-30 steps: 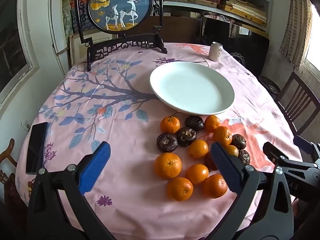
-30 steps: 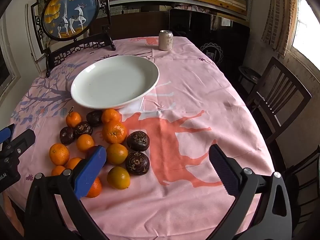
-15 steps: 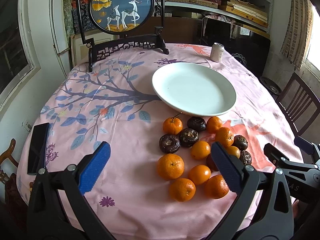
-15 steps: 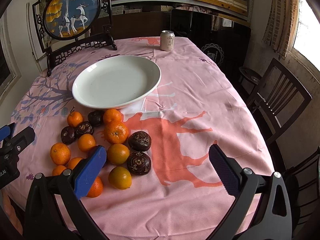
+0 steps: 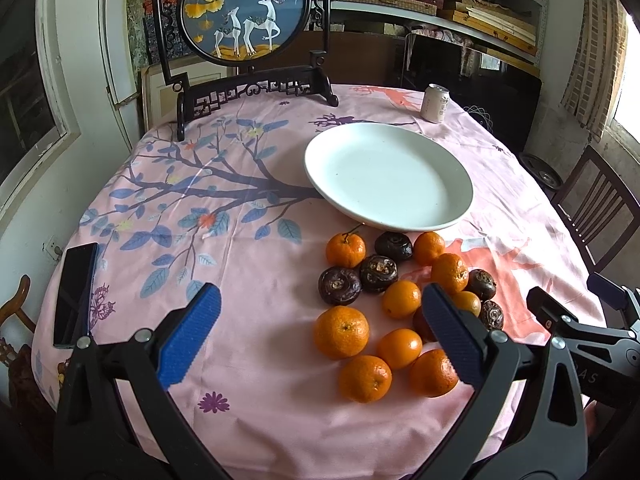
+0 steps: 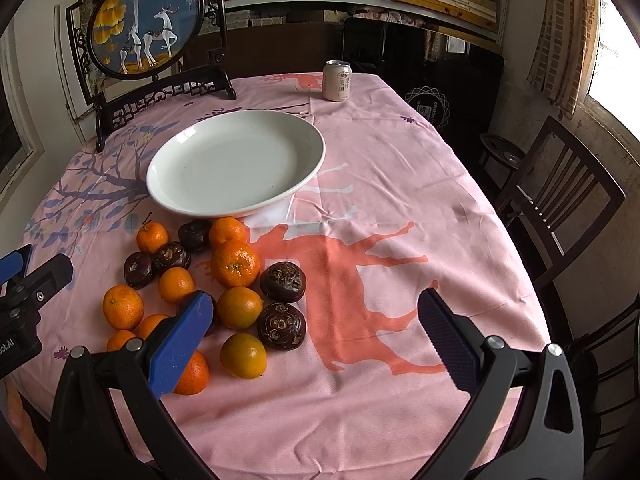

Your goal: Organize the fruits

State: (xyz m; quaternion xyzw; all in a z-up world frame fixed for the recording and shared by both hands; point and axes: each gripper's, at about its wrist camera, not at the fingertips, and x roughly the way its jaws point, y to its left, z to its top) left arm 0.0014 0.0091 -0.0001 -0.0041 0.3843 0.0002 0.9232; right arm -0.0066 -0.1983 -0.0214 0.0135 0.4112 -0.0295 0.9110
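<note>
Here, left gripper (image 5: 320, 334) fingers wide, right gripper (image 6: 316, 334) fingers wide, blue pad half-hiding oranges (image 6: 192, 374) beside plate (image 6: 236, 210).

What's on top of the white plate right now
Nothing: the white plate shows a bare surface in both views. All the fruit lies on the tablecloth in front of it. What is under it is hidden.

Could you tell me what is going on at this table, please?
A person holds a two-finger gripper in each hand to sort fruit. Both the left gripper and the right gripper hover with jaws open, holding nothing. The oranges and dark fruits lie on the tablecloth; the white plate holds nothing yet.
</note>
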